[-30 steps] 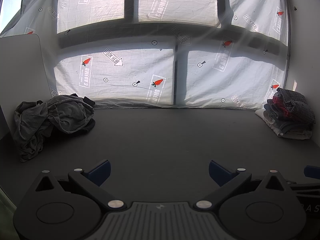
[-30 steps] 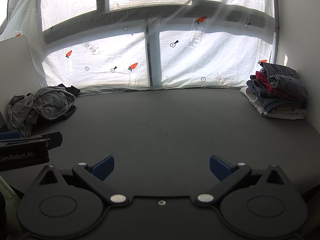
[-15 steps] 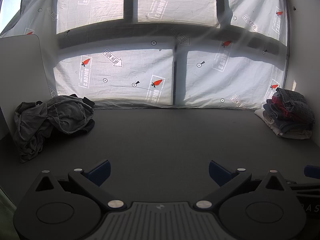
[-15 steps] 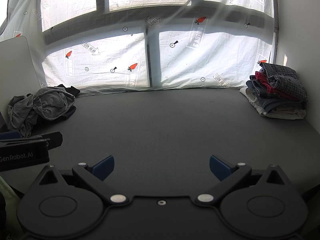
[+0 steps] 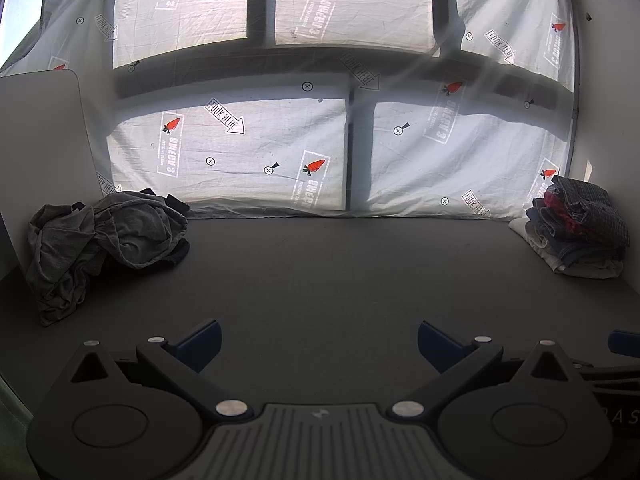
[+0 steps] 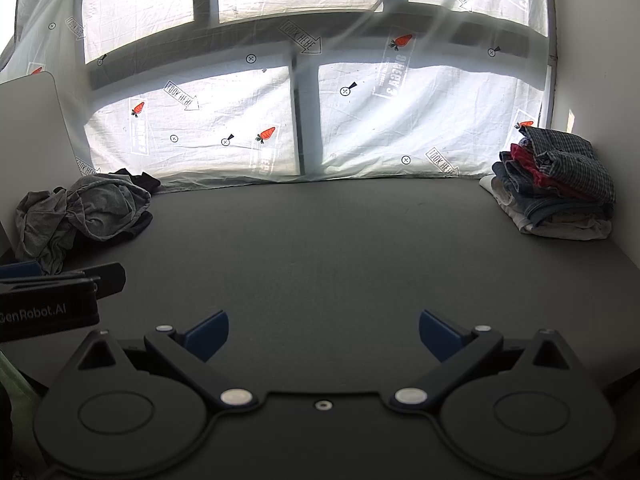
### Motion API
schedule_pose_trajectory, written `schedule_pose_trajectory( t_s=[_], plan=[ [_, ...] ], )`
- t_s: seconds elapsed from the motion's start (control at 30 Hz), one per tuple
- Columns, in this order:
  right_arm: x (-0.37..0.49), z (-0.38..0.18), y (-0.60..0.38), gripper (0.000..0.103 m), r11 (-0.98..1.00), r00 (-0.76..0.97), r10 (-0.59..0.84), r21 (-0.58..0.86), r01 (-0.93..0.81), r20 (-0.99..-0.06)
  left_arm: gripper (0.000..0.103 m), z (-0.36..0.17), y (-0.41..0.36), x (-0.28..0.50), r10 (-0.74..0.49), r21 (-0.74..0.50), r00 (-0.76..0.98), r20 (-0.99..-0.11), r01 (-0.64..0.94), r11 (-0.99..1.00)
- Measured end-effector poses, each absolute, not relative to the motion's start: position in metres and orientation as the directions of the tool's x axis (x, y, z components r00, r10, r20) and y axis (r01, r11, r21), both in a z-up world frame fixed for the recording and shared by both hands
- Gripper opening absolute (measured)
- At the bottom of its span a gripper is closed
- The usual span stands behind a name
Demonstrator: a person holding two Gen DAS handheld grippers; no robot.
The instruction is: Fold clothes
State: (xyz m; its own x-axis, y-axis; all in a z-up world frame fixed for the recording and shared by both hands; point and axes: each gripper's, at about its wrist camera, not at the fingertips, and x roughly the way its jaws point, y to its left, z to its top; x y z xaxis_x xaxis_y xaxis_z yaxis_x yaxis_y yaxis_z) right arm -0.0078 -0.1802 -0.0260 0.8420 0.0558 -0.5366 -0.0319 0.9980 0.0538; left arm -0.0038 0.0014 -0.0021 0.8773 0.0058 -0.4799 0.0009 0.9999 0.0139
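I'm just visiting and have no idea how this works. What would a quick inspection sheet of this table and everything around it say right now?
Surface: dark grey table, middle bare.
Job's things: crumpled grey clothes pile at the far left, unfolded; folded stack at the far right, a checked garment on top.
Clutter: nothing seen.
Grippers: left gripper open, holding nothing, low over the near table edge; right gripper open, holding nothing, beside it.
Cables: nothing seen.
Surroundings: white printed sheet with carrots and "LOOK HERE" arrows hangs over a window behind the table; pale board stands at the left; white wall at the right.
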Motion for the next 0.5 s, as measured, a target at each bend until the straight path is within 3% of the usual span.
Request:
schedule_pose_trajectory(
  t_s=[0.5],
  plan=[
    [-0.0093, -0.0306, -0.1812, 0.103, 0.998, 0.839, 0.043, 0.07, -0.006, -0.543, 0.103, -0.007, 0.0016, -0.0075, 0.016, 0.034, 0.866, -0.5, 0.001, 0.999]
  ],
)
